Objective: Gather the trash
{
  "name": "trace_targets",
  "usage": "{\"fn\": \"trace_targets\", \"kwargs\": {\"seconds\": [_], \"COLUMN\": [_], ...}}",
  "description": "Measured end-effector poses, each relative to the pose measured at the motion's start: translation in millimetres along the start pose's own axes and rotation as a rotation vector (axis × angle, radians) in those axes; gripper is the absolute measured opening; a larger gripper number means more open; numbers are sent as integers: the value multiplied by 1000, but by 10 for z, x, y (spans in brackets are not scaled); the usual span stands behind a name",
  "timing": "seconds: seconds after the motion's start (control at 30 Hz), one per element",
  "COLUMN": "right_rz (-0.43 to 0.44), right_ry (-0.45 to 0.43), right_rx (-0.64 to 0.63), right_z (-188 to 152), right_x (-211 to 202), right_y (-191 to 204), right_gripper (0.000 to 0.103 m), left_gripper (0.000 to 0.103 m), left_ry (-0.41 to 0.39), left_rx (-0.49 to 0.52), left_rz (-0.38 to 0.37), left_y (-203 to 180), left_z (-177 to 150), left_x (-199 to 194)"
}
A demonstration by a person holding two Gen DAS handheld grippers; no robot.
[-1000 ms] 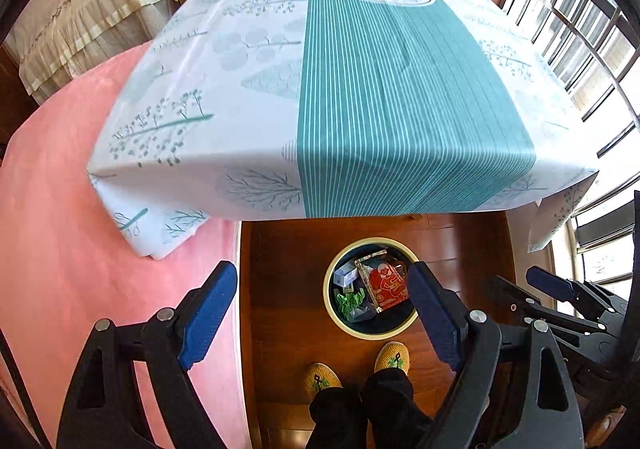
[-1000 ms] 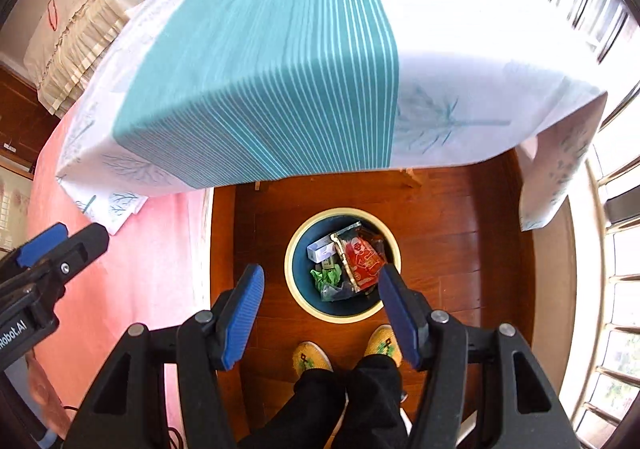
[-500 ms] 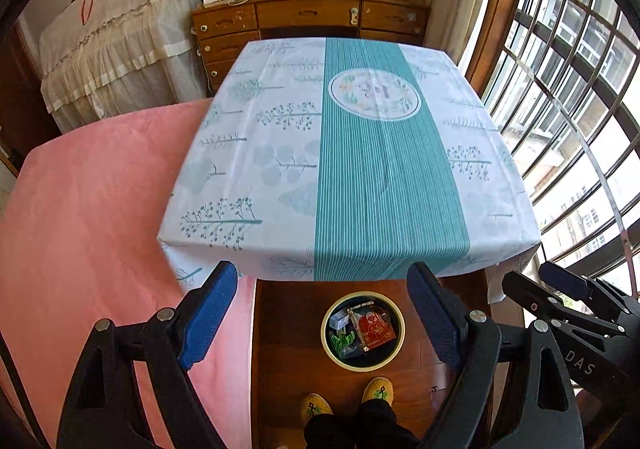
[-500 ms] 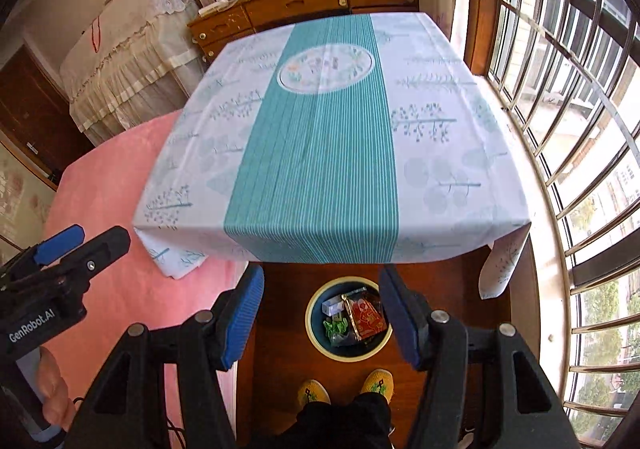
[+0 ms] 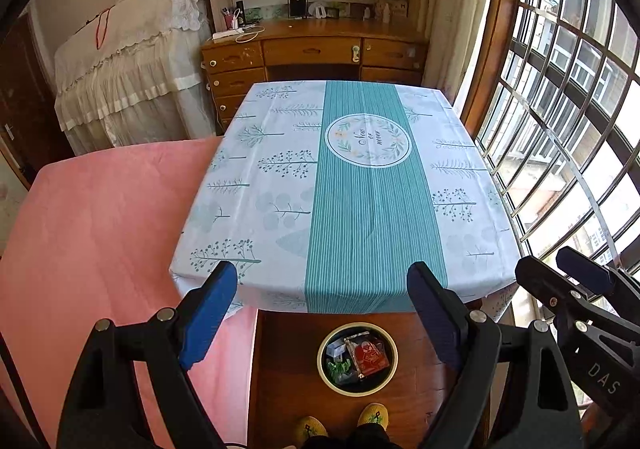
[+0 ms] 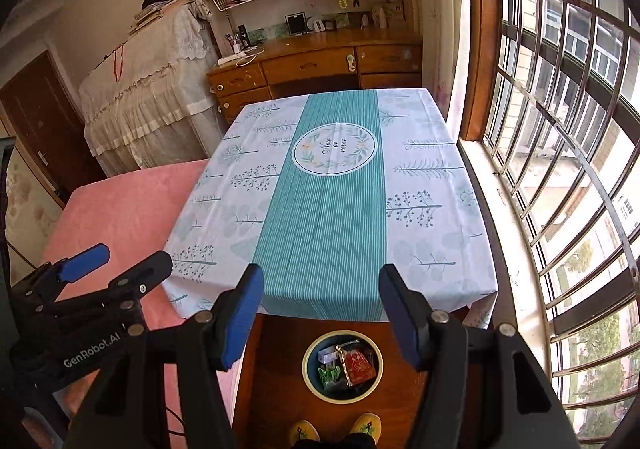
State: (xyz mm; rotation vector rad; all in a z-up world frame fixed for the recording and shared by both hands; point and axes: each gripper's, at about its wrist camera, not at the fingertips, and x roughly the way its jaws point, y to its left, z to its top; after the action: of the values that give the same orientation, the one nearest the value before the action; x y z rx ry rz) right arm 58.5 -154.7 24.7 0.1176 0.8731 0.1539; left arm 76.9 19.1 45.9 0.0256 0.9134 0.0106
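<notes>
A: Left wrist view: your left gripper [image 5: 322, 307] sits low in the frame, jaws wide apart, nothing between them. Right gripper [image 6: 320, 311] is the same, spread and empty. Its side profile shows at the right edge of the left view.

B: Where's the trash?

A: In the bin [image 5: 357, 359] on the wood floor, bottom centre of both frames, just in front of your slippers [image 5: 340, 423]. I see a red packet [image 5: 372, 355], green wrappers [image 5: 338, 367] and a small clear box [image 5: 335, 349]. The tablecloth [image 5: 360, 189] fills mid-frame; I see no scraps on it.

B: So done?

A: Looks like it, judging from the bare cloth. If you need to regrip anything, expect light, crinkly, slick stuff. Pinch the red packet by a flat edge, not the middle. It will likely buckle and slide. The clear box looks stiff; take it across its short sides.

B: Bin itself?

A: It looks rigid and round. Grab the yellow rim [image 6: 343, 333].
</notes>
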Motion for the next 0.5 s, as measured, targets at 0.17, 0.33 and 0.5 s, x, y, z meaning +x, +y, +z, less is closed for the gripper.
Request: {"fn": "trace_targets", "kwargs": {"seconds": [0.17,0.33,0.5], "right_rz": [-4,-2,-2], "right_ry": [6,11,12], "right_rx": [10,5,5], "right_z": [11,14,15], "right_x": [18,37,39], "right_y": [-41,-51,-48], "right_gripper": [60,60,60], "left_gripper": [85,85,85], "left_ry": [-2,-1,6], "left_rx": [17,19,29], "left_rz": [7,4,2], "left_y": [-83,-91,-150], "left_z": [32,40,80], "left_x": [36,48,103]}}
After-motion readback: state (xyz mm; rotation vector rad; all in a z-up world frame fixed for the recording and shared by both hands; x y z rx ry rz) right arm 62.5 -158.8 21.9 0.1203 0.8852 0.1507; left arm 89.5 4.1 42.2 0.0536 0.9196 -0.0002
